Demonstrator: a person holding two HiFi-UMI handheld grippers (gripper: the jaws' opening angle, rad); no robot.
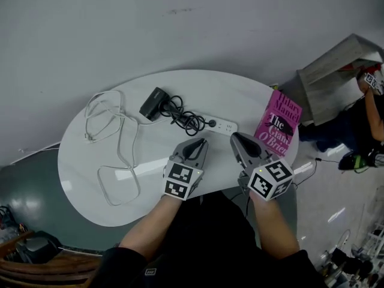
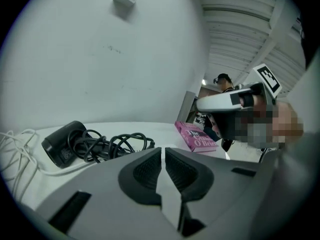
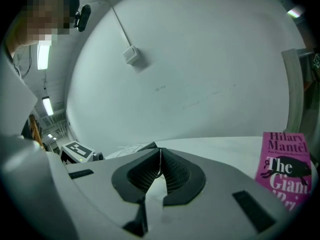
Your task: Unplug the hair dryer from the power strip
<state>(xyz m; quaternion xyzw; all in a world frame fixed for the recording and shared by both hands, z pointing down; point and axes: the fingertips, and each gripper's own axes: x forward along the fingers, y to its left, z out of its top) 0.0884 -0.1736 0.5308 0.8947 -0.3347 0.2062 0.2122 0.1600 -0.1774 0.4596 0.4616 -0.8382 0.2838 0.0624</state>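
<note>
Nearest the person, the left gripper (image 1: 200,143) and right gripper (image 1: 236,137) hover side by side over the white table (image 1: 78,179), each with its jaws pressed together on nothing. Just beyond them lies the power strip (image 1: 223,126), a black plug (image 1: 211,123) seated in its left end. From the plug a tangled cord (image 1: 183,117) leads to the hair dryer (image 1: 153,103) farther back left, with a pink book (image 1: 277,123) at the table's right edge.
</note>
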